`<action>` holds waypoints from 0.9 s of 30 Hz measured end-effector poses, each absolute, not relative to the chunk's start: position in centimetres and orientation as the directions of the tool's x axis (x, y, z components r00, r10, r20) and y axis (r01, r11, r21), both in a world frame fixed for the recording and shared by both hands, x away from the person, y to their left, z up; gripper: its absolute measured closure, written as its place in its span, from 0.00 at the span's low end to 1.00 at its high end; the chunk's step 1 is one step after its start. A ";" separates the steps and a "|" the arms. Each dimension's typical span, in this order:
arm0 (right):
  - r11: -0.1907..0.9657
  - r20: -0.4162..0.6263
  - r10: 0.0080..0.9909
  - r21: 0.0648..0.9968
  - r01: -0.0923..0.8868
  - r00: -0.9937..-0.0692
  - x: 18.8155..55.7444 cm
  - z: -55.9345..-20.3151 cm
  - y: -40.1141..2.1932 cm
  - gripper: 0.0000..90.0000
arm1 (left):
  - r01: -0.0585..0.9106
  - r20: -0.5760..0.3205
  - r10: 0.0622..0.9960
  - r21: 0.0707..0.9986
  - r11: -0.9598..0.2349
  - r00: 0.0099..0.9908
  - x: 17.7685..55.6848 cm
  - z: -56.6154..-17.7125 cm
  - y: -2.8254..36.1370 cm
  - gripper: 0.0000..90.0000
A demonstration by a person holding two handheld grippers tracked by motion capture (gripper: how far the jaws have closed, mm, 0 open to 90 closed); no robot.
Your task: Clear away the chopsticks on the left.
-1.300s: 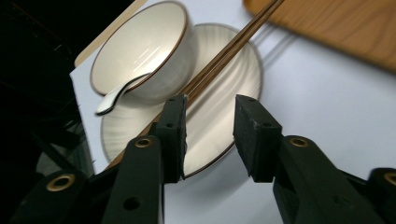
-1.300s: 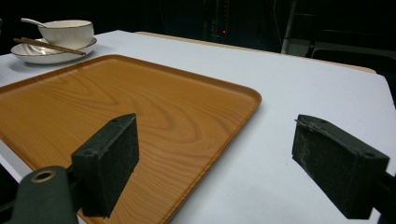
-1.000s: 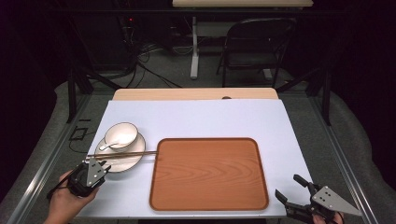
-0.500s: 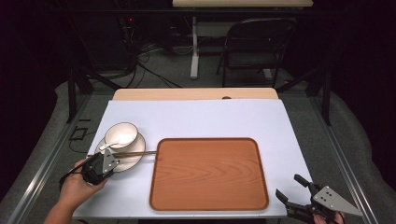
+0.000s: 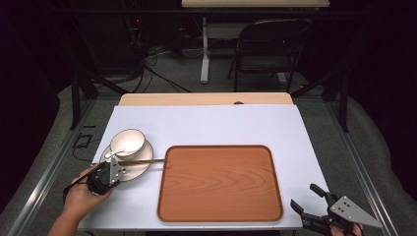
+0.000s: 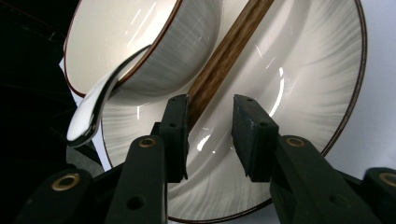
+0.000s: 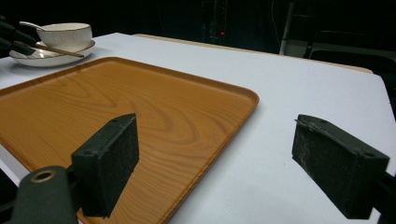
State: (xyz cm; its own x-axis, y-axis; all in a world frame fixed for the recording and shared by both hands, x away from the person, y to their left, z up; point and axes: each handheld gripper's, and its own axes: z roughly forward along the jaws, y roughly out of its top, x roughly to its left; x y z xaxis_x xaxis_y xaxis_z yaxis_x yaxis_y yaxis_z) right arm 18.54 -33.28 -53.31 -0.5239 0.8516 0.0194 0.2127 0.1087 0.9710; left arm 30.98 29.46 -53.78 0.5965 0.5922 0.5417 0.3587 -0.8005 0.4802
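Chopsticks (image 6: 224,58) lie across the plate (image 6: 303,84) at the left side of the desk (image 5: 206,125), running from the plate's left rim past its right rim toward the tray (image 5: 220,183). In the left gripper view they pass just beside the bowl (image 6: 140,42), which sits on the same plate with a spoon (image 6: 93,112) leaning out over its rim.

Left hand-held gripper (image 6: 210,135) hangs low over the near part of the plate, held in a hand (image 5: 81,196) that comes in from the bottom left of the high view. Its jaws have just been opening and stand apart. The chopsticks run between them, close against the left pad, while the right pad is clear of the wood, so nothing is clamped.

Right hand-held gripper (image 5: 314,206) sits at the near right corner of the desk, just off the tray's right edge and well apart from the plate. Its 2 jaws are spread wide with nothing between them; in its own view they frame the tray's corner and the white desk surface, with the bowl and plate far off at the upper left.
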 end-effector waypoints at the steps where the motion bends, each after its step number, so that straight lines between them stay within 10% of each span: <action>1: 0.105 0.023 0.851 0.971 0.214 -0.524 18.5 -53.3 -33.3 0.16 | 0.353 0.547 0.591 0.483 -0.801 0.592 31.0 -53.8 29.5 0.71; 27: 0.101 0.025 0.850 0.972 0.211 -0.526 18.5 -53.3 -33.5 0.16 | 0.268 0.633 0.396 0.293 -0.918 0.665 31.3 -54.0 28.4 0.88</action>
